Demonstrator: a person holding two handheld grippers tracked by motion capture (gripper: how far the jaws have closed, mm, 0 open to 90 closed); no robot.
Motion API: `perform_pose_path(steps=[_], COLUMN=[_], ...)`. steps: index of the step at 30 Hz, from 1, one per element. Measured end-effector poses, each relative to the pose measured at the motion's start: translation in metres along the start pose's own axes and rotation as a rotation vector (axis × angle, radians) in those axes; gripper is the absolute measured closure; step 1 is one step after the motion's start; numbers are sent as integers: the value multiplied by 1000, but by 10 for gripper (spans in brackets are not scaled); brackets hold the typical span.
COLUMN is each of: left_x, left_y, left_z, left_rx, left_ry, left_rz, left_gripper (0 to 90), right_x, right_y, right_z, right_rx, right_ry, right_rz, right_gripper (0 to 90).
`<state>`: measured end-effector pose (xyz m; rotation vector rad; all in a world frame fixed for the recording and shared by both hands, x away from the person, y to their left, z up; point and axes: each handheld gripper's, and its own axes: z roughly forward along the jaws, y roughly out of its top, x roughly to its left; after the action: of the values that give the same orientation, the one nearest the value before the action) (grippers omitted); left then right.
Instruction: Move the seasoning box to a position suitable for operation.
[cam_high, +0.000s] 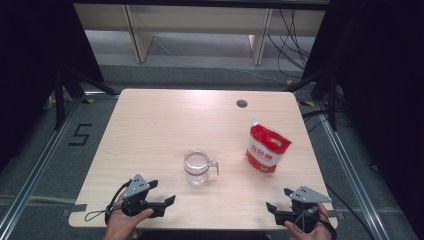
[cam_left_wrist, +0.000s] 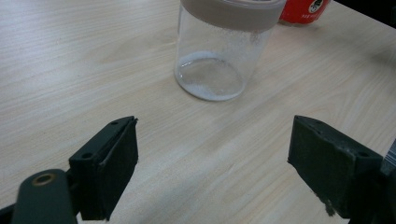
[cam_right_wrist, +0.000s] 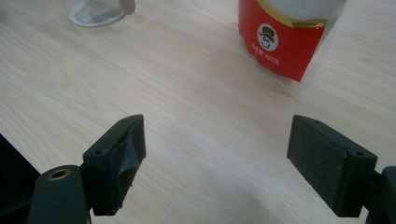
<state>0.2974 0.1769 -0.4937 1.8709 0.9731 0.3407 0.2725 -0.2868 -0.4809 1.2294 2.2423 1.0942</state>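
A clear glass jar (cam_high: 196, 168) with a pale collar and a small side handle stands upright near the middle of the wooden table (cam_high: 160, 120); a thin white residue lies on its bottom (cam_left_wrist: 212, 77). To its right stands a red and white spouted pouch (cam_high: 266, 148), whose red lower part (cam_right_wrist: 285, 37) faces the right gripper. My left gripper (cam_high: 161, 193) rests near the front edge, left of the jar, open and empty (cam_left_wrist: 212, 161). At the front right corner my right gripper (cam_high: 280, 199) is open and empty too (cam_right_wrist: 217, 161).
A round cable hole (cam_high: 242, 103) sits near the table's far edge. Dark curtains and stand legs flank the table, and cables run on the floor behind it. Bare tabletop lies between the grippers and the two objects.
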Motion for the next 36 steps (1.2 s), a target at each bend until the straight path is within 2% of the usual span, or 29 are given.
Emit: perform_pose_path(steps=[1, 2, 4, 9, 10, 12, 13, 14, 16, 17, 19, 22, 24, 25, 26, 30, 31, 34, 35, 36], left_x=[-1, 1, -1, -3, -5, -8, -11, -11, -14, -15, -20, -27, -31, -36, -37, -43, -44, -47, -47, -48], left_y=[0, 0, 0, 1, 2, 3, 5, 6, 8, 10, 13, 18, 21, 26, 28, 36, 37, 40, 42, 45], left_z=[0, 0, 0, -1, -2, -4, -5, -6, -6, -7, -7, -5, -4, -3, -1, 1, 1, 4, 4, 6], left_rx=[-2, -6, -6, -8, -7, -22, -28, -29, -42, -40, -49, -59, -59, -56, -58, -73, -73, -89, -88, -104], left_ry=[-1, -9, -8, -17, -19, -32, -28, -33, -35, -36, -45, -72, -79, -89, -98, -100, -105, -116, -105, -117], left_rz=[-8, 19, -8, -15, -17, -1, -10, 0, -8, 13, 7, 18, 30, 45, 48, 66, 88, 102, 110, 105], left_gripper=[155, 156, 156, 156, 157, 158, 158, 160, 165, 170, 197, 211, 245, 261, 272, 366, 445, 569, 600, 635], right_x=[2, -2, -2, -3, 0, -2, -2, -2, -2, -2, -2, -3, -3, -2, -1, -2, -2, -2, -2, -2], right_y=[-1, 0, -1, -1, -1, 0, 0, 0, 0, 0, 0, 0, 0, 0, 0, 0, 0, 0, 0, 0], right_z=[-1, 0, -1, -2, -2, -2, -2, -1, -1, -1, -1, 0, 0, 0, -1, 0, 0, -1, -1, 0], right_rx=[6, -10, -19, -20, -17, -21, -20, -20, -8, -6, -5, -10, -11, -7, -7, -10, -13, -16, -16, -14], right_ry=[10, 16, 10, 0, 13, 8, 7, 6, 17, 17, 17, 21, 14, 29, 8, 15, 25, 16, 8, 25], right_rz=[21, -17, -15, -26, 13, -29, -37, -39, -30, -29, -29, -32, -34, -18, -24, -45, -37, -35, -38, -38], right_gripper=[172, 176, 183, 190, 196, 206, 208, 210, 218, 220, 223, 224, 226, 227, 227, 228, 229, 229, 230, 230])
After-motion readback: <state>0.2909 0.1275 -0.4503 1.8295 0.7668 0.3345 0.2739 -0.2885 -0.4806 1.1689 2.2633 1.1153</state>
